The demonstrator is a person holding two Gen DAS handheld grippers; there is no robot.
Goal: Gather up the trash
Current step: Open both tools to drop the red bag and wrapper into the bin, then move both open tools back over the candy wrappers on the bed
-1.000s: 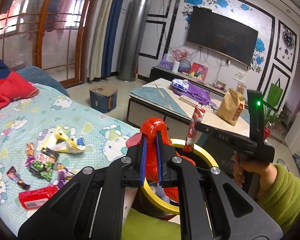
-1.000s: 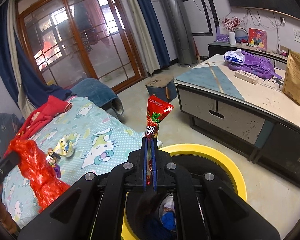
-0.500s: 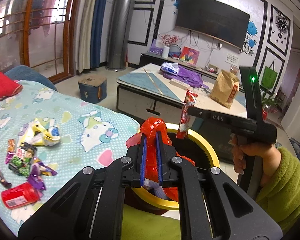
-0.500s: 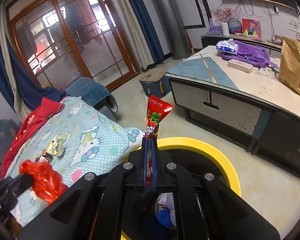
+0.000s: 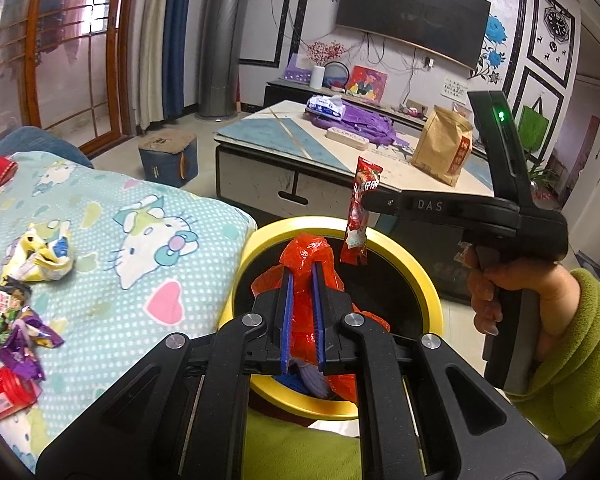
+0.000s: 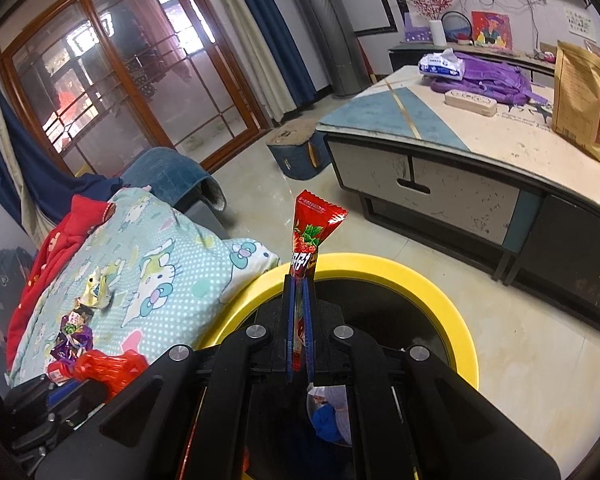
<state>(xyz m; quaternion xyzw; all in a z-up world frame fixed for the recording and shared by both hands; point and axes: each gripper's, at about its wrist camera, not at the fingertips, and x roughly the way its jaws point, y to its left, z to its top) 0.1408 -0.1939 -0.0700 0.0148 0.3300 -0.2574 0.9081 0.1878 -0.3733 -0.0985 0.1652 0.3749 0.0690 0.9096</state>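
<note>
The left tongs (image 5: pixel 300 280) pinch a crumpled red plastic bag (image 5: pixel 308 252) over the mouth of the yellow-rimmed bin (image 5: pixel 416 272), and the right tongs (image 6: pixel 299 300) pinch a long red snack wrapper (image 6: pixel 310 236) upright above the same opening. To drop both cleanly, spread each pair only while it hangs inside the rim, the light bag first since it may cling or drift. More wrappers (image 5: pixel 16 320) wait on the bed (image 5: pixel 112 280).
</note>
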